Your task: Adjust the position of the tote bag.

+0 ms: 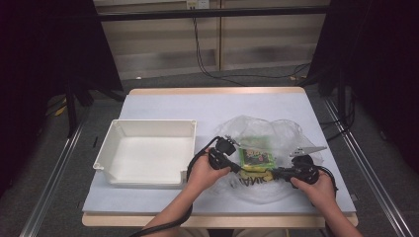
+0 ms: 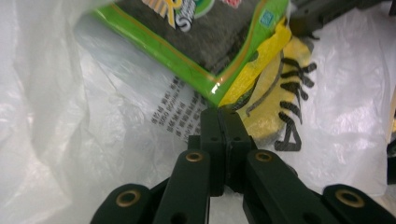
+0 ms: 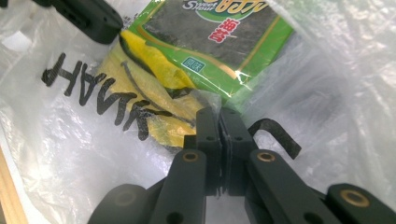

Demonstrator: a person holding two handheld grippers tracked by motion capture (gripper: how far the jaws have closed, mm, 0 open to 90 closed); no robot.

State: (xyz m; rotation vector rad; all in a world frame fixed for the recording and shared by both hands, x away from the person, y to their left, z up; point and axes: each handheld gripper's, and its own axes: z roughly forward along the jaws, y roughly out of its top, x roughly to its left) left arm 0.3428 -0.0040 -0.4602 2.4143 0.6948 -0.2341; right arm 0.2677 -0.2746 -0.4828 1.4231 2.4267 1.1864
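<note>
Left gripper (image 1: 236,167) and right gripper (image 1: 274,172) both sit clamped on the clear plastic bag (image 1: 276,136), lower centre of frame; green snack packet (image 1: 257,157) lies just above, between them (long axis up-frame), white bin (image 1: 148,150) left

Grey floor (image 1: 247,79), pale panelled wall (image 1: 267,34), black curtains (image 1: 44,44) either side.
</note>
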